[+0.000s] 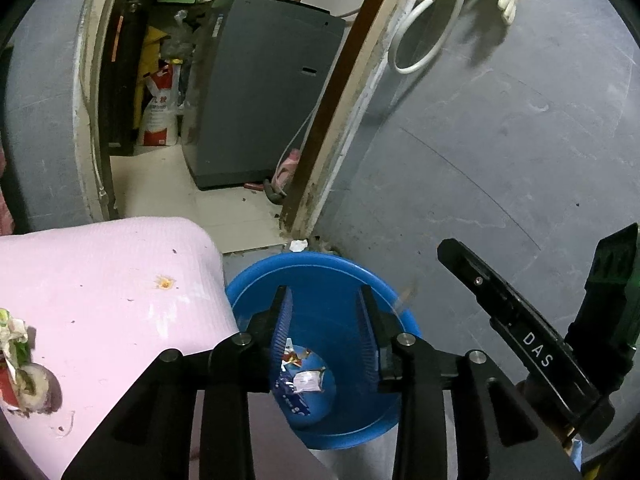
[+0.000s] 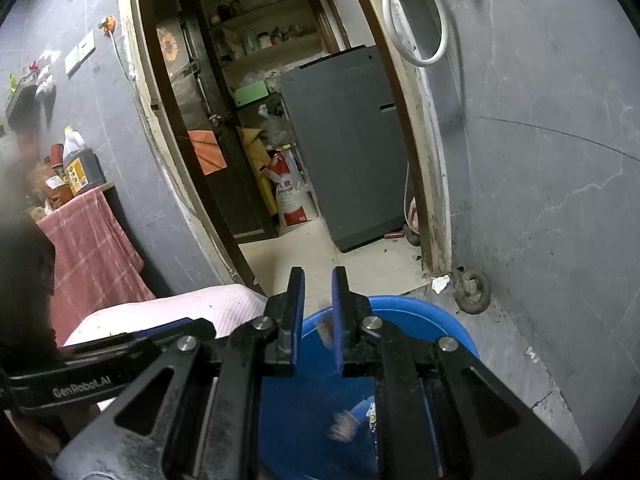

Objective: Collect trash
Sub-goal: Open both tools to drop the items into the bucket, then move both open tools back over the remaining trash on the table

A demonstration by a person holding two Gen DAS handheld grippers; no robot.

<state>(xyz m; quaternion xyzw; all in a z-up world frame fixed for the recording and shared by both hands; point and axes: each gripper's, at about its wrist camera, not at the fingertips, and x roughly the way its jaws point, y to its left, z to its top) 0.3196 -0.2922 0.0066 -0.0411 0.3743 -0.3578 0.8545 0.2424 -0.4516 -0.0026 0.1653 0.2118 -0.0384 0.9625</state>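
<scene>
Evidently the drop step: both tools hover over the blue bin [image 1: 320,280] beside the pink counter's [image 1: 100,280] corner, left tool [image 1: 326,320] parted and empty, right tool [image 2: 318,312] nearly closed, empty; wrappers [image 1: 300,376] lie inside. Next, scraps [image 1: 20,360] at the counter's left edge need fetching
</scene>
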